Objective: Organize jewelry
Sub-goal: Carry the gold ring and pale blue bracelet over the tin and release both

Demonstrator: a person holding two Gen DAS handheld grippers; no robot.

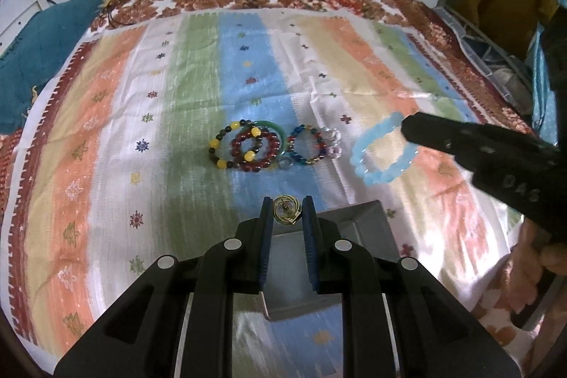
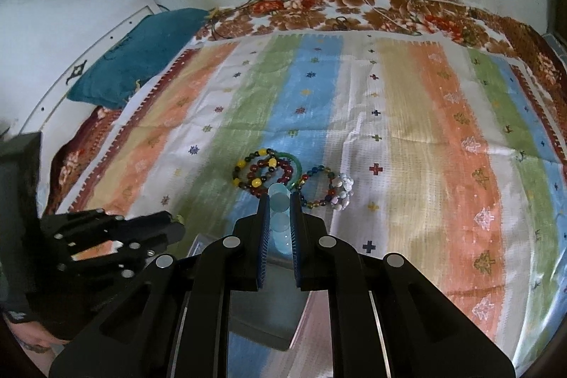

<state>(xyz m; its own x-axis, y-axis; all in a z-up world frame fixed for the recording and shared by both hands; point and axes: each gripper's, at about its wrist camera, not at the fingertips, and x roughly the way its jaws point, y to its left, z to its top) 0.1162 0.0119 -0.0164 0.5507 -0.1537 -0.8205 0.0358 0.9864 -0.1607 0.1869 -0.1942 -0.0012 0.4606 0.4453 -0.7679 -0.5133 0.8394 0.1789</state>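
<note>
Jewelry is lying clustered mid-bed on the striped cloth (image 1: 106, 137): a yellow-and-dark bead bracelet (image 1: 226, 144), a red bead bracelet (image 1: 257, 151) and a green bangle (image 1: 274, 128) overlapping, a multicolored bracelet (image 1: 306, 146) and a pale pink one (image 1: 333, 140) just beside them. A teal pillow (image 2: 141, 55) is sitting by the stained wall. My left tongs (image 1: 287, 211) are pinching a gold ornament (image 1: 286, 212) above a grey box (image 1: 358, 225). My right tongs (image 2: 279, 206) are gripping the light-blue bracelet (image 1: 381, 153), near the cluster.

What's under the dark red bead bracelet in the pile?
The dark red bead bracelet overlaps a green bangle and a yellow-and-dark bead bracelet. Their lower arcs are hidden; the striped cloth lies beneath.
</note>
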